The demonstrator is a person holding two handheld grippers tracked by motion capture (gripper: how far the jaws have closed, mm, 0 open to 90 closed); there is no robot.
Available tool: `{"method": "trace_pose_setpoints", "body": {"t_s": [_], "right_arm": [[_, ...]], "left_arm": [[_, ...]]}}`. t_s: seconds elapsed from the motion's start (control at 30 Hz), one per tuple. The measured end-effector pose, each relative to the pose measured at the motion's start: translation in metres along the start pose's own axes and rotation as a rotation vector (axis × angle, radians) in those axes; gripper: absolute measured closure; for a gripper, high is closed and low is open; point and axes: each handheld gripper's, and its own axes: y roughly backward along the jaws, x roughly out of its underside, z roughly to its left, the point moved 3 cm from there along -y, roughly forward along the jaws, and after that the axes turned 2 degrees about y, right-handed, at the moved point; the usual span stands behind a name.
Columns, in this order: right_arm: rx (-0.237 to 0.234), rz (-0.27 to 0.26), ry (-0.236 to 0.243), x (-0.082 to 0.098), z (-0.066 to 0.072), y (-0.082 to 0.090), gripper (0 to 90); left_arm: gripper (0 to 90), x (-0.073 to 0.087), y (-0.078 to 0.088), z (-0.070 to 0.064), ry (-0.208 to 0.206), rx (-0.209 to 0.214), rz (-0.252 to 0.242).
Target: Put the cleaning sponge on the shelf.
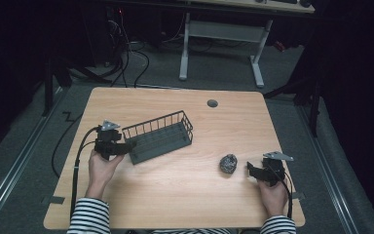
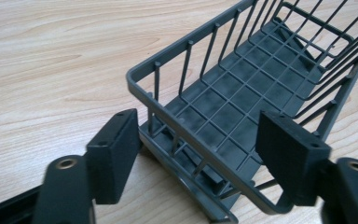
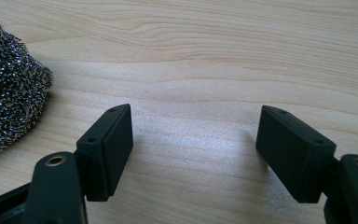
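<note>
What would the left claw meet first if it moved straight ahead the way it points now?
The left claw would meet the near short end of the grey wire basket first. That end wall already stands between its open jaws, which do not seem to press on it yet.

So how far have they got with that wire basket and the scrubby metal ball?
Early days, it seems. Nothing looks finished: the wire basket sits empty on the table. In hand: the left gripper has its jaws either side of the basket's near end, not yet pressing on it. Left: the metal scourer lies on the table beside the open right gripper, untouched, probably bound for the basket.
</note>
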Motion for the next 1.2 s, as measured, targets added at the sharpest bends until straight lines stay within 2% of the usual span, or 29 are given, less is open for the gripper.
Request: {"method": "trace_pose_setpoints", "body": {"t_s": [0.07, 0.23, 0.37, 0.8, 1.2], "right_arm": [[0.0, 0.0, 0.0, 0.0, 0.0, 0.0, 27.4], [0.0, 0.0, 0.0, 0.0, 0.0, 0.0, 27.4], [0.0, 0.0, 0.0, 0.0, 0.0, 0.0, 27.4], [-0.004, -0.003, 0.002, 0.0, 0.0, 0.0, 27.6], [-0.005, -0.002, 0.001, 0.0, 0.001, 0.0, 27.7]], "left_arm": [[35.9, 0.0, -0.001, -0.001, -0.005, 0.0, 0.0], [39.2, 0.001, -0.002, -0.003, -0.016, -0.01, 0.004], [41.1, 0.002, -0.003, -0.008, -0.033, -0.002, 0.007], [41.2, 0.004, -0.007, -0.033, -0.054, 0.044, 0.005], [41.6, 0.005, -0.011, -0.048, -0.067, 0.071, -0.013]]}}
